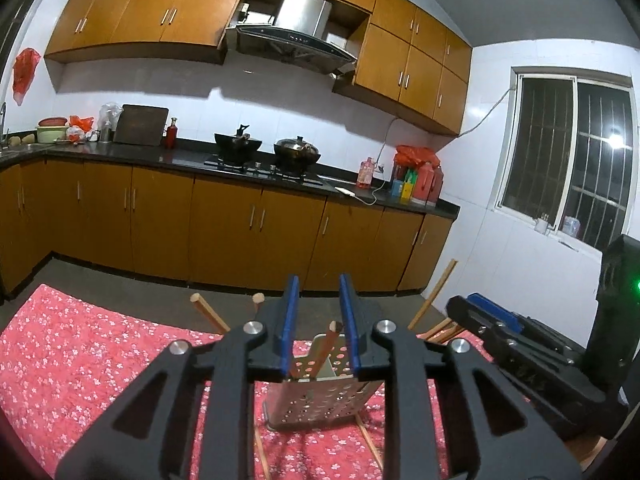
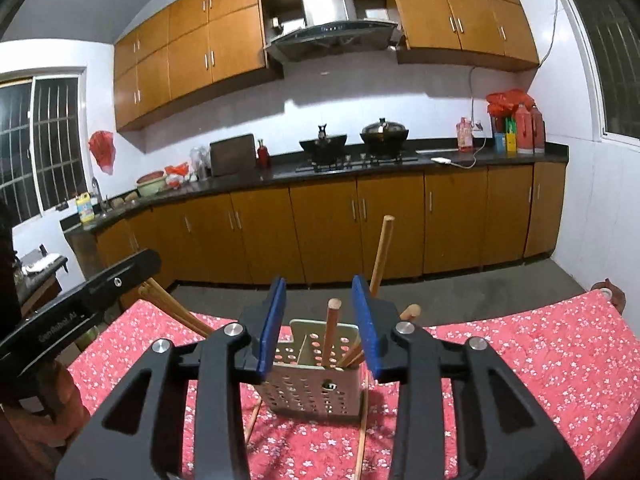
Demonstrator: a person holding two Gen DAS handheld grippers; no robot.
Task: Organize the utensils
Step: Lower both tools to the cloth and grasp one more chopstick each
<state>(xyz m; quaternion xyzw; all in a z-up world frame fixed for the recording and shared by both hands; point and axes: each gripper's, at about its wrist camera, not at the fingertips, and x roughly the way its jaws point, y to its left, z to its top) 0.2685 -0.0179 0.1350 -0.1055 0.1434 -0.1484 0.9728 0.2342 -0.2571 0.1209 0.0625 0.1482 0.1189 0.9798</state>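
Note:
A perforated metal utensil holder (image 1: 320, 400) stands on the red floral cloth (image 1: 80, 360), with wooden chopsticks (image 1: 330, 340) sticking up out of it. My left gripper (image 1: 320, 312) is open just above and in front of the holder, with nothing between its blue pads. The right gripper shows at the right of the left wrist view (image 1: 500, 320). In the right wrist view the holder (image 2: 320, 388) holds several chopsticks (image 2: 332, 328). My right gripper (image 2: 320, 320) is open around the holder's top, empty. Loose chopsticks (image 2: 362, 432) lie on the cloth beside the holder.
More chopsticks (image 1: 210, 312) stick out behind the left gripper. The left gripper's body (image 2: 80, 304) is at the left of the right wrist view. Beyond the table (image 2: 540, 352) are the kitchen counter (image 2: 360, 172) and stove with woks (image 2: 352, 140).

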